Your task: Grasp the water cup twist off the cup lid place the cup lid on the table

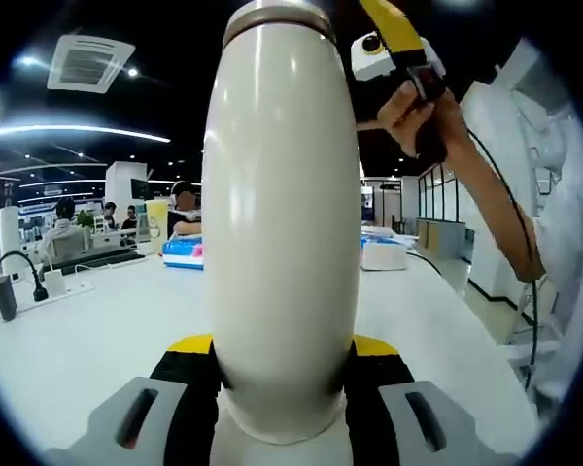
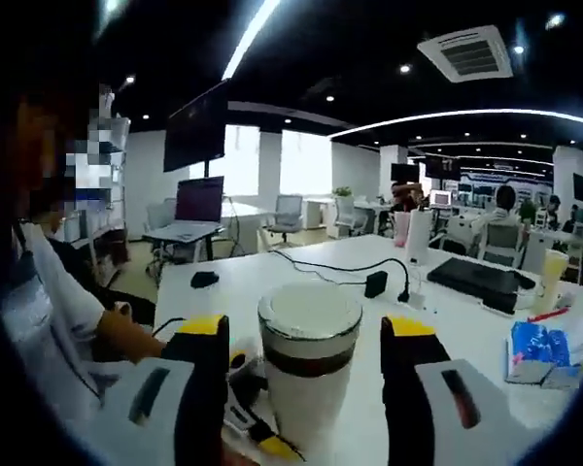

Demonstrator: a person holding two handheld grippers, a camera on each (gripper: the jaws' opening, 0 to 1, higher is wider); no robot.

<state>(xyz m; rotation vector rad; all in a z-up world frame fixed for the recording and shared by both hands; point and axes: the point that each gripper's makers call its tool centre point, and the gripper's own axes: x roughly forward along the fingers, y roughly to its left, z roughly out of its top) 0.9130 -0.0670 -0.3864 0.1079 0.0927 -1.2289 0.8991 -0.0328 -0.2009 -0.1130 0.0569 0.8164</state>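
Left gripper [image 1: 282,364]: jaws closed against the lower body of the water cup [image 1: 282,223] — black-and-yellow tips press in on both sides, so it has hold of the cup.
Right gripper [image 2: 306,349]: jaws spread wide, one on each side of the cup's top, with a clear gap to the cup on both sides — holding nothing.
Water cup: cream-white, upright, seen close up in the left gripper view; in the right gripper view its top sits between the open jaws.
Cup lid [image 2: 309,316]: on the cup, pale top with a metal rim and a dark band just below.
Table [image 1: 87,340]: white, under the cup.
Person's hand [image 1: 423,116]: in the left gripper view, gripping the other tool's handle up beside the cup's top.
Background: blue packet [image 2: 537,351], black keyboard [image 2: 476,277], power strip with cable [image 1: 49,283], seated people well behind.
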